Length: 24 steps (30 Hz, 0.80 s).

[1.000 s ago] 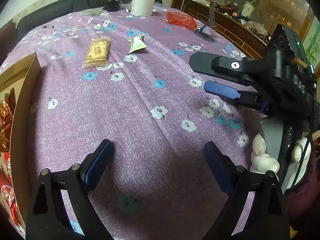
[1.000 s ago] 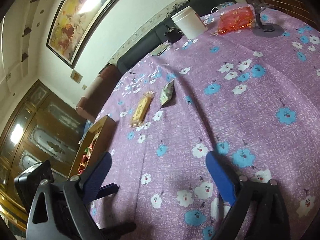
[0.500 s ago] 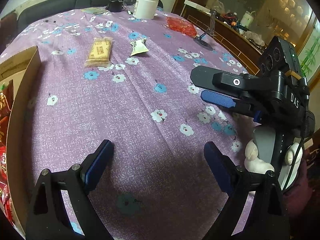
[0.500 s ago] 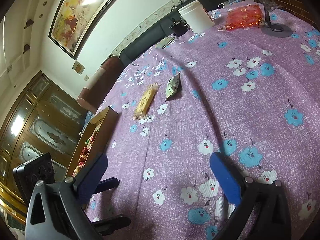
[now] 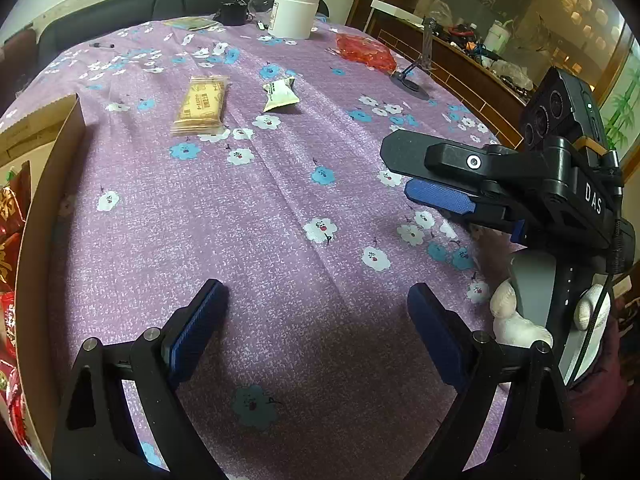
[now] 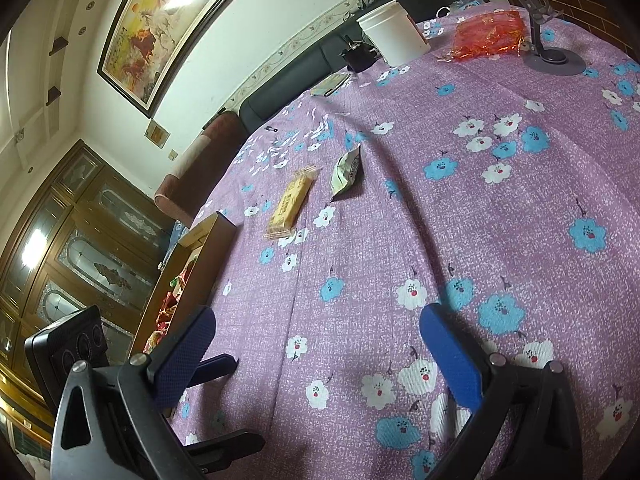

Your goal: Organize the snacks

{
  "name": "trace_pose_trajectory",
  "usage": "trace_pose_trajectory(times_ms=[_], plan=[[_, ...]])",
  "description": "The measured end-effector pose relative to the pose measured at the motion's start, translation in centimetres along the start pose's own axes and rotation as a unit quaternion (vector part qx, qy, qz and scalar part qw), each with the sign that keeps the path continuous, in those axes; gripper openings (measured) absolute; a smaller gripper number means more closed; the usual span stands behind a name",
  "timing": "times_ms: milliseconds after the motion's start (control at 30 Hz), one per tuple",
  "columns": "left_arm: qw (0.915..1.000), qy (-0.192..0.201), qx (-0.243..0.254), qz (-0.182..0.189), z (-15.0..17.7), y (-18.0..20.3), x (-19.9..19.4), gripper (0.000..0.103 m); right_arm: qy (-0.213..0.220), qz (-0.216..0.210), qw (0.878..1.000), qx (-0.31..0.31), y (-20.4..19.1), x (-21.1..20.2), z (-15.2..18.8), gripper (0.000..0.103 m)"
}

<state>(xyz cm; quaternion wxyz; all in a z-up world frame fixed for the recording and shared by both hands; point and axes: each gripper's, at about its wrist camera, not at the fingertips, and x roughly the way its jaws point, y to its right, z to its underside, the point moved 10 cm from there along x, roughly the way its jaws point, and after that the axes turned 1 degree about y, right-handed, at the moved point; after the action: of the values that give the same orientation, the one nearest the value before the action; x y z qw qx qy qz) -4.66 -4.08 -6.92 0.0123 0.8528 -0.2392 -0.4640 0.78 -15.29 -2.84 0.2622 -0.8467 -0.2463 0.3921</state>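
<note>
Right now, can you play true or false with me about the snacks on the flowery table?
1. Both tools are holding a snack. False: the left tool and right tool are open and hold nothing.
2. The yellow biscuit bar lies flat on the purple tablecloth. True.
3. The small white-green packet is inside the cardboard box. False: it lies on the cloth beside the bar, apart from the cardboard box.
4. Red wrappers are already in the box. True.
5. The white jar lies on its side. False: it stands upright at the far edge.
</note>
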Motion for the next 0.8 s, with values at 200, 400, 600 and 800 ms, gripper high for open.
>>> trace_pose_trajectory(times_ms=[200,400,600,800], plan=[[1.0,0.0,0.0,0.0,0.0,-0.1,0.0,0.093,0.0,0.0,1.0,0.0,0.0,0.0,0.0,0.103],[1.0,0.0,0.0,0.0,0.0,-0.1,0.0,0.093,0.0,0.0,1.0,-0.001,0.0,0.1,0.0,0.103],[1.0,0.002,-0.002,0.001,0.1,0.0,0.0,0.093,-0.016,0.044,0.998,-0.032,-0.4,-0.2,0.4,0.103],[0.9998,0.009,-0.014,0.012,-0.1,-0.4,-0.2,0.093,-0.016,0.076,0.994,-0.079,-1.6,0.1,-2.4,0.086]])
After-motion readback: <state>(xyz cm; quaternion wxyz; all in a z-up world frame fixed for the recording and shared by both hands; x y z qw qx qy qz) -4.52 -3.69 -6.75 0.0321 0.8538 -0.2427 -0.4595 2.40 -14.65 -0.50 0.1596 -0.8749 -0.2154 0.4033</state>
